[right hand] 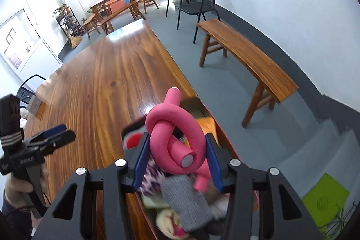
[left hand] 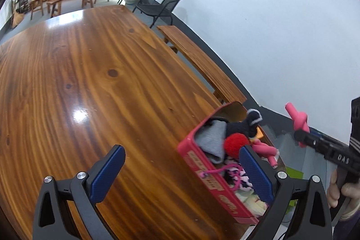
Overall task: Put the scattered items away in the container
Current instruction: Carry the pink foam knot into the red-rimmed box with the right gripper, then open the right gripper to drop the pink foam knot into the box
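Observation:
A pink box [left hand: 211, 179] sits at the right edge of the wooden table [left hand: 90, 82], filled with a grey sock [left hand: 211, 141], a red pompom [left hand: 236, 143], a black knit piece [left hand: 243, 125] and other soft items. My right gripper [right hand: 177, 147] is shut on a knotted pink foam roller [right hand: 173, 127] and holds it above the box; the roller also shows in the left wrist view [left hand: 298, 119]. My left gripper [left hand: 182, 174] is open and empty, low over the table, its right finger in front of the box.
A wooden bench [right hand: 247, 57] stands beside the table on the grey floor. Two black chairs [right hand: 198, 3] are behind it. A green sheet [right hand: 324, 199] lies on the floor at right. A small block [right hand: 34, 104] sits at the table's far left edge.

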{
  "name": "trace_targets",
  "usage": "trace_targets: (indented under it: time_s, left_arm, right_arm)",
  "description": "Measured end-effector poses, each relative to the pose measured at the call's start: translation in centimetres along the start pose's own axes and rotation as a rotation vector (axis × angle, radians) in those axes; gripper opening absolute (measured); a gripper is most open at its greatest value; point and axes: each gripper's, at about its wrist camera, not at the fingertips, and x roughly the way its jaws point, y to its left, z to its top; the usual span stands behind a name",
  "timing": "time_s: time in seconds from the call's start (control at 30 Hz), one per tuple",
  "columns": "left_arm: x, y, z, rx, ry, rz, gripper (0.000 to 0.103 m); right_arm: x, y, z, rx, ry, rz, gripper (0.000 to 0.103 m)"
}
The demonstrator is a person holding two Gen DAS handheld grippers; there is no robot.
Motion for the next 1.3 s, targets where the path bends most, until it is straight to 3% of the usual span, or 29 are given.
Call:
trace_targets:
  time_s: [0.33, 0.37, 0.6, 0.83, 0.97, 1.07, 1.3]
  left_arm:
    - [-0.3, -5.5, -2.2, 0.018, -0.007, 0.033, 0.102]
    - [-0.4, -5.7, -2.4, 0.014, -0.01, 0.038, 0.102]
    - [-1.5, -6.3, -3.1, 0.045, -0.02, 0.061, 0.102]
    - [-1.0, -5.5, -2.2, 0.064, -0.028, 0.002, 0.102]
    - [0.6, -6.0, -1.8, 0.087, -0.008, -0.014, 0.102]
    - [1.5, -6.9, -1.5, 0.096, -0.005, -0.036, 0.102]
    - [4.8, -10.3, -0.6, 0.16, 0.014, 0.018, 0.102]
  right_arm:
    - [1.6, -1.4, -3.4, -0.045, 0.011, 0.115, 0.052]
    - [2.0, -1.3, -3.8, 0.024, -0.005, 0.077, 0.052]
    - [6.7, -1.0, -4.8, 0.015, 0.056, 0.061, 0.052]
    - [8.1, -0.8, -5.8, 0.058, 0.069, 0.039, 0.052]
    - [5.8, -0.8, -6.2, 0.083, 0.023, 0.012, 0.052]
    - [2.5, -1.4, -6.5, 0.099, -0.045, 0.02, 0.06]
    - [-4.1, -8.4, -7.5, 0.33, -0.2, -0.024, 0.064]
